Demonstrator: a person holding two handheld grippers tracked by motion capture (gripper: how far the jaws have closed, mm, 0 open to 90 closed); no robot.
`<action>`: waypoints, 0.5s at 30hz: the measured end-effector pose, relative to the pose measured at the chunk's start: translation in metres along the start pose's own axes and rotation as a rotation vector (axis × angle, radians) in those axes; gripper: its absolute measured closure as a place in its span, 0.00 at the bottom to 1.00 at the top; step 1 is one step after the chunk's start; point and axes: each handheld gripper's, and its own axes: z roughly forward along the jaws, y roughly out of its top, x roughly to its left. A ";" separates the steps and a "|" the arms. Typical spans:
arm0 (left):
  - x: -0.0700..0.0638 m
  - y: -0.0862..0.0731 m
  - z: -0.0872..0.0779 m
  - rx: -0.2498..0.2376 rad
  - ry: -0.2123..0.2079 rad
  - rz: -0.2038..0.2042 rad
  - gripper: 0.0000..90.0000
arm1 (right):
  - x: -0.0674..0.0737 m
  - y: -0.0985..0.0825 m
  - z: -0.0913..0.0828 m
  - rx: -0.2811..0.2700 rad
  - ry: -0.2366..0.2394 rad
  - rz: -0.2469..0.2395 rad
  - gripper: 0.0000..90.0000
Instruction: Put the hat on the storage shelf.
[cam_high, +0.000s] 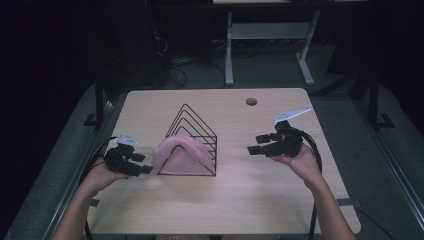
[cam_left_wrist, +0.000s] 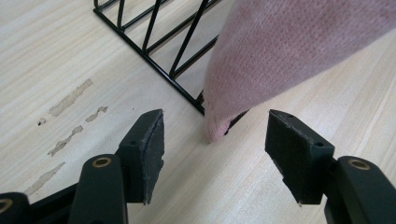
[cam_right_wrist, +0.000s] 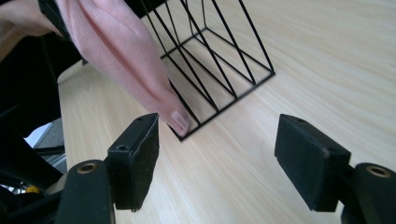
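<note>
- Here the black wire rack (cam_high: 192, 142) stands between the two grippers on the table (cam_high: 240, 200), with a pink cloth (cam_high: 181, 154) draped over its near wire frames, not tucked inside.
- The left gripper (cam_high: 141, 163) sits just left of the rack; its jaws stand apart with nothing between them, and in the left gripper view the cloth's (cam_left_wrist: 285, 56) hanging tip lies just ahead of the gap, close to the rack's (cam_left_wrist: 154, 60) corner.
- The right gripper (cam_high: 259, 144) is off to the rack's right, well apart from it, jaws spread and empty; in its own view the rack (cam_right_wrist: 219, 79) and cloth (cam_right_wrist: 121, 51) lie ahead, toward its left jaw.
- The table is pale wood with a round hole (cam_high: 251, 101) at the far edge.
- Behind the table the room is dark, with a white desk frame (cam_high: 267, 45) on grey floor.
</note>
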 end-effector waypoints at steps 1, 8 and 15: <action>0.000 0.000 0.000 -0.001 0.000 -0.002 0.42 | -0.001 -0.002 0.000 0.001 0.000 0.005 0.34; -0.001 0.000 -0.001 0.001 0.002 0.010 0.41 | -0.007 -0.020 -0.006 0.011 -0.014 0.037 0.33; -0.002 -0.005 -0.002 -0.024 0.019 -0.007 0.41 | -0.013 -0.040 -0.009 0.025 -0.033 0.070 0.33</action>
